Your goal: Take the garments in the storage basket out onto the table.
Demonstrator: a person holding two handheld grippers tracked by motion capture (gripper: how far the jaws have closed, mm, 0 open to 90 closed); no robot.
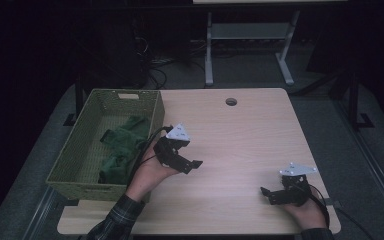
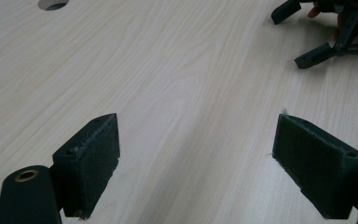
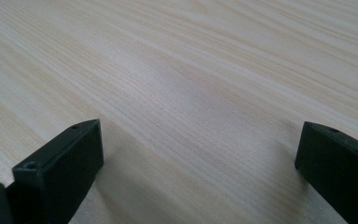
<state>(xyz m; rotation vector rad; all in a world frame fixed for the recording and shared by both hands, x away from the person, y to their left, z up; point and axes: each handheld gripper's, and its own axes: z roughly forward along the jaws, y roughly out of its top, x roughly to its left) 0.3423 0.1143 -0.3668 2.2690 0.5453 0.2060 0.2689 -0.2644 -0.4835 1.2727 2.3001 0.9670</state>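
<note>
A: Why is the green cloth (image 1: 122, 148) bunched in the woven basket (image 1: 70, 152) at the table's (image 1: 240, 140) left?

B: It looks put away there, so neither tool needs a grip.

A: And the 2 grippers?

B: The left gripper (image 2: 196, 163), just beside the basket, has its jaws wide apart over bare wood. The right gripper (image 3: 200, 172), low at the near right edge, is also spread, holding nothing, likely resting.

The pale wood-grain tabletop (image 1: 240, 135) had a round hole (image 1: 231, 102) near its far edge. A green woven basket (image 1: 75, 150) sat on its left side, overhanging the left edge slightly.
</note>
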